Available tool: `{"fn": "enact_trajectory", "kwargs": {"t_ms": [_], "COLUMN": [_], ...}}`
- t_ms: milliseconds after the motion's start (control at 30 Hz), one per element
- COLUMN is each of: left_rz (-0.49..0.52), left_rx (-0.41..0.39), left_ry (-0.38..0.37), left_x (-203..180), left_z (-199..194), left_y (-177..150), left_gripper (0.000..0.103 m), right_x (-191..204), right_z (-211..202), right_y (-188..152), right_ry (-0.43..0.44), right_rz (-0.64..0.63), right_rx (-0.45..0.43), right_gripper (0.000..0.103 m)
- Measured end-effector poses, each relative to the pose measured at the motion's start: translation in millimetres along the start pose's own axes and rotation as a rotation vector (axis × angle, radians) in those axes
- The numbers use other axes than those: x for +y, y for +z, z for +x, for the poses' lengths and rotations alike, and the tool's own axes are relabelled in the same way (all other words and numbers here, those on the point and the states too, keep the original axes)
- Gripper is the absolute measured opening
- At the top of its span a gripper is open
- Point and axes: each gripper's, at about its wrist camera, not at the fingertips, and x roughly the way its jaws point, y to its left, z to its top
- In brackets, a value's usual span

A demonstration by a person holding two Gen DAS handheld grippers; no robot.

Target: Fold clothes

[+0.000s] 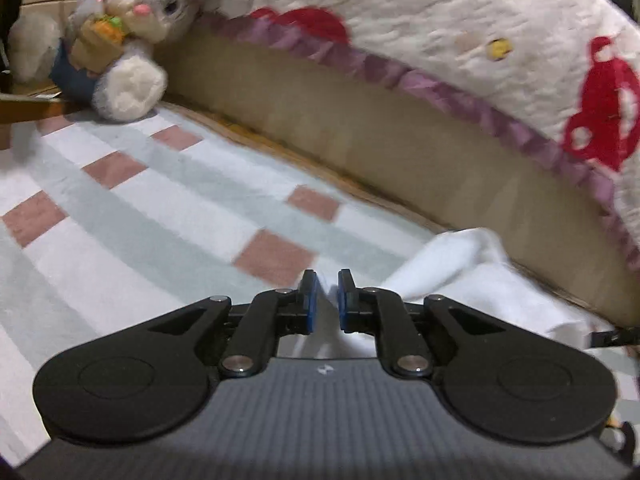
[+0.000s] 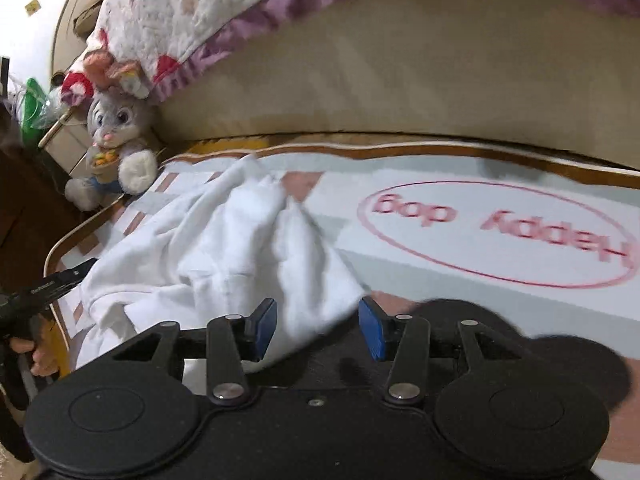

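Our left gripper (image 1: 324,300) pinches a fold of the crumpled white cotton garment (image 2: 224,248); our right gripper (image 2: 318,328) stands wide apart, garment corner between its jaws

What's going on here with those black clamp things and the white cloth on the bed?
A person is holding a two-finger gripper in each hand to fold clothes. A crumpled white garment lies on a checked blanket. The left gripper is pinched shut on a bit of that garment. The right gripper is open, with the garment's near edge lying between its blue pads, not yet clamped. A stuffed bunny sits in the far corner. No fold has been made yet.
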Motion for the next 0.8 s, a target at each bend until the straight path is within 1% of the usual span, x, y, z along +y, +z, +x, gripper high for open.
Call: {"fn": "enact_trajectory", "kwargs": {"t_ms": [33, 100, 167, 233, 300, 367, 433, 500, 567, 600, 633, 667, 700, 733, 767, 800], "left_rz": [-0.026, -0.047, -0.052, -0.056, -0.061, -0.066, -0.064, -0.036, -0.067, -0.112, -0.154, -0.188, -0.209, -0.198, -0.180, -0.149], "left_rx": [0.010, 0.019, 0.022, 0.025, 0.028, 0.031, 0.029, -0.001, -0.004, 0.001, 0.009, 0.024, 0.046, 0.085, 0.116, 0.130], "left_ry": [0.005, 0.014, 0.024, 0.034, 0.044, 0.054, 0.072, 0.137, 0.163, 0.148, 0.131, 0.108, 0.086, 0.068, 0.061, 0.081], "left_x": [6.7, 10.6, 9.3, 7.9, 6.6, 5.2, 4.8, 11.8, 27.9, 37.4, 45.4, 49.9, 52.1, 48.9, 45.4, 40.9], "left_z": [5.0, 6.9, 4.3, 1.7, -0.8, -3.4, -7.7, -22.9, -39.8, -48.5, -56.3, -62.0, -65.8, -65.2, -63.3, -58.3], "left_y": [0.7, 0.8, 0.1, -0.6, -1.2, -1.9, -1.6, 4.1, 11.1, 13.8, 15.9, 16.6, 16.6, 14.9, 12.8, 10.1], "left_gripper": [0.010, 0.008, 0.008, 0.008, 0.008, 0.008, 0.010, 0.011, 0.011, 0.012, 0.015, 0.022, 0.029, 0.032, 0.035, 0.039], "right_x": [0.8, 11.6, 25.0, 30.2, 27.8, 27.0, 28.4, 33.2, 41.2, 45.2, 49.2, 53.3, 56.9, 62.5, 69.3, 72.5], "right_z": [6.1, 21.7, 27.5, 27.4, 22.2, 13.0, 1.2, -7.9, -12.1, -14.1, -16.2, -18.2, -16.6, -17.3, -20.1, -24.0], "right_y": [-1.2, -3.3, -12.1, -24.8, -40.1, -46.7, -46.4, -43.8, -36.3, -32.5, -28.7, -24.8, -20.7, -16.5, -14.2, -15.0], "right_ry": [-0.017, 0.023, 0.080, 0.133, 0.172, 0.131, 0.047, -0.023, -0.069, -0.091, -0.113, -0.136, -0.115, -0.116, -0.144, -0.160], "right_rz": [-0.018, 0.004, 0.066, 0.162, 0.271, 0.334, 0.352, 0.358, 0.296, 0.264, 0.231, 0.199, 0.160, 0.111, 0.074, 0.075], "right_rx": [0.017, 0.017, -0.014, -0.070, -0.101, -0.107, -0.101, -0.079, -0.041, -0.021, -0.002, 0.018, 0.072, 0.114, 0.114, 0.086], "right_gripper": [0.052, 0.052, 0.052, 0.052, 0.052, 0.053, 0.054, 0.055, 0.054, 0.055, 0.056, 0.056, 0.056, 0.056, 0.058, 0.061]}}
